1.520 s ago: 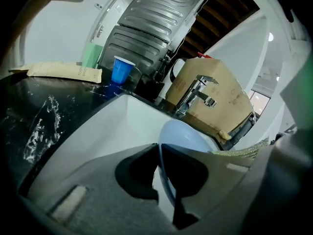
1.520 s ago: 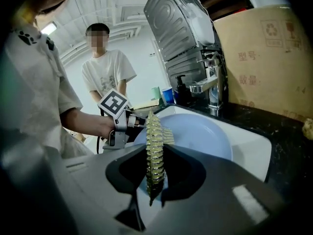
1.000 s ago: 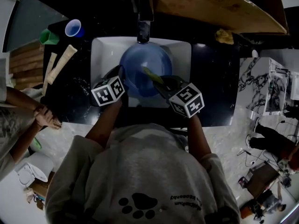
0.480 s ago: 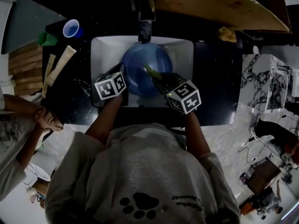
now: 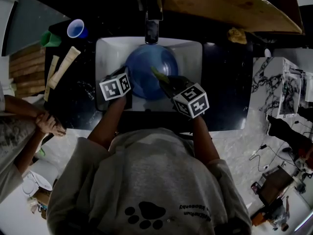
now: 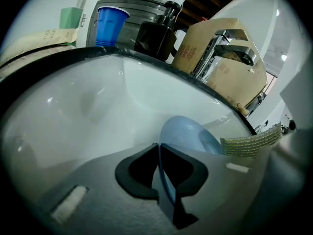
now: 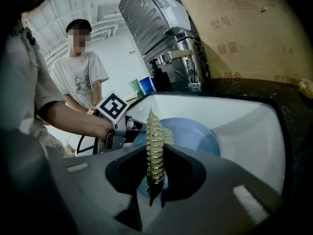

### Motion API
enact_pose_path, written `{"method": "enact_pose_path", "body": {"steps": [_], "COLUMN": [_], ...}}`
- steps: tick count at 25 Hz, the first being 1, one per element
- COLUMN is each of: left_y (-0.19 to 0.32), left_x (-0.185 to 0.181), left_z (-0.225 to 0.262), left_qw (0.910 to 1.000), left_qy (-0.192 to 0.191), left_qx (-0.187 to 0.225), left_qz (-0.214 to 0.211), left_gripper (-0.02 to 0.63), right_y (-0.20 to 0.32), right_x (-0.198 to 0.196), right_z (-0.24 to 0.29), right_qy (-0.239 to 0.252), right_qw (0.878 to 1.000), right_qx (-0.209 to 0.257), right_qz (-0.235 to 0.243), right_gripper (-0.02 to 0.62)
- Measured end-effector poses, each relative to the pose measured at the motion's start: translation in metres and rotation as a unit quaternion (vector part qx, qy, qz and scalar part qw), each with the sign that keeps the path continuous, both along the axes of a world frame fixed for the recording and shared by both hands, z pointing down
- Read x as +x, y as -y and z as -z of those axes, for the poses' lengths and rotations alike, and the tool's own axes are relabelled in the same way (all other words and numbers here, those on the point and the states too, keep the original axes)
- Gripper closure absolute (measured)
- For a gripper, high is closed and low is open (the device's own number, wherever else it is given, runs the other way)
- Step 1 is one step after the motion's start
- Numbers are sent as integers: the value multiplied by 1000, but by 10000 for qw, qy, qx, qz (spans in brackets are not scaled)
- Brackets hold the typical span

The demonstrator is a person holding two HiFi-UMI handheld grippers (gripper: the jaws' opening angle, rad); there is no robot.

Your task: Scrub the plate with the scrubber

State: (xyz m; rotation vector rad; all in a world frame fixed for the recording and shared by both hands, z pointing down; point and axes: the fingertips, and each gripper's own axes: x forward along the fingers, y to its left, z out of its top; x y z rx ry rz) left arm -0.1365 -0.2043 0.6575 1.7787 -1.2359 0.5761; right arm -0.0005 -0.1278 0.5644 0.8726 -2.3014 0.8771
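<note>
Big white sink (image 5: 190,58) with the blue plate (image 5: 146,75) down in the basin, right under the tap (image 5: 151,31). Left gripper (image 6: 160,153) is clamped onto the plate's rim. Right gripper (image 7: 155,151) is pinching the yellow-green scrubber (image 7: 154,129), which sticks out over the plate's face. Can't tell if it's touching.

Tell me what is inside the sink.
The blue plate, its rim in the left tool, and the scrubber in the right tool. The sink floor beneath the plate is covered.
</note>
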Motion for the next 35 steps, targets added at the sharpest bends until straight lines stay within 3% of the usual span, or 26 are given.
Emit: {"method": "enact_pose_path", "body": {"steps": [10,16,19,20,22,27,35], "left_y": [-1,1,-1,-1,2,6,-1], "left_x": [-7,-8,3,6,9,18,38], "left_z": [-4,2,12,18,31,58,125], "left_qw": [9999,9999,9994,9990,9977,9914,9739], "left_qy": [130,117,-18,-28,8,71,35], "left_qx": [-85,5,112,201,468,1048,2034], "left_qz": [-20,-57,-312,-392,-493,-778,-1009], "left_gripper": [472,468,469,479,597,604,606], "right_y": [0,-2,1,1,2,12,23], "right_x": [0,2,8,11,17,27,45], "right_z": [0,0,2,1,-1,10,36], "right_qy": [-19,-56,-322,-488,-715,-746,-807], "right_qw": [10000,9999,9991,9982,9963,9921,9781], "right_qx": [44,34,164,194,273,548,1141], "right_qz": [-53,-116,-238,-275,-392,-848,-1544], "right_gripper": [520,520,520,520,520,520,520]}}
